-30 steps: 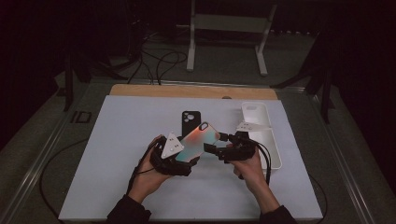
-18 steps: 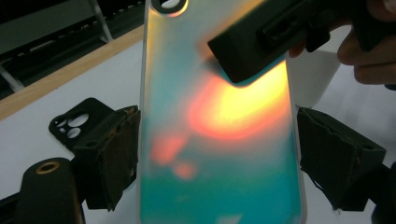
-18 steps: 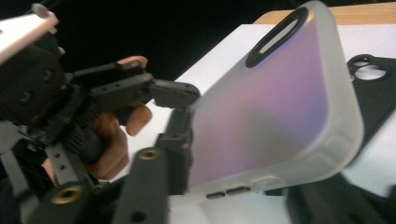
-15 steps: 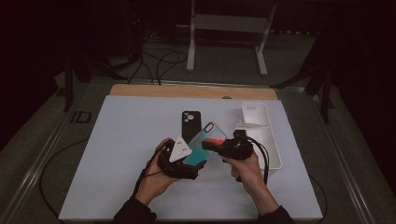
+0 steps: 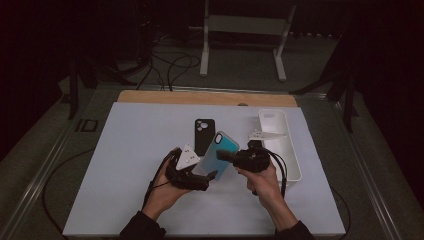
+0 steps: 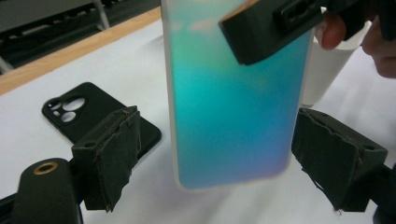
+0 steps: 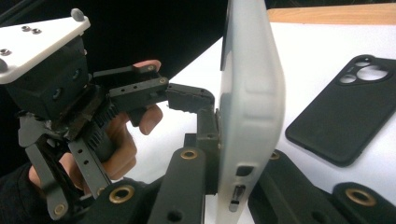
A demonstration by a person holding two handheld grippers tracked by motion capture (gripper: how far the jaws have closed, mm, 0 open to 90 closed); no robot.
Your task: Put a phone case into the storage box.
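Two cases in play: teal case [image 5: 220, 156] held off table mid-scene, my right gripper [image 5: 223, 156] clamped on it, left gripper [image 6: 219, 154] wide around near end; black case [image 5: 203, 135] flat just beyond; guessing handover half done, left clamp pending

Held case [image 6: 233, 102]: back shades teal to blue to violet, pale frosted rim; centre of left gripper view.
Flat case [image 5: 203, 135]: plain black, centre of high view.
Tray [image 5: 291, 159]: white, right of centre.
Mat [image 5: 135, 150]: pale grey-white; wood-coloured strip [image 5: 150, 96] along its upper edge.
Grippers: left gripper [image 5: 210, 176] and right gripper [image 5: 223, 156] black, each with a light grey plate; brass-coloured eyelets in both gripper views.
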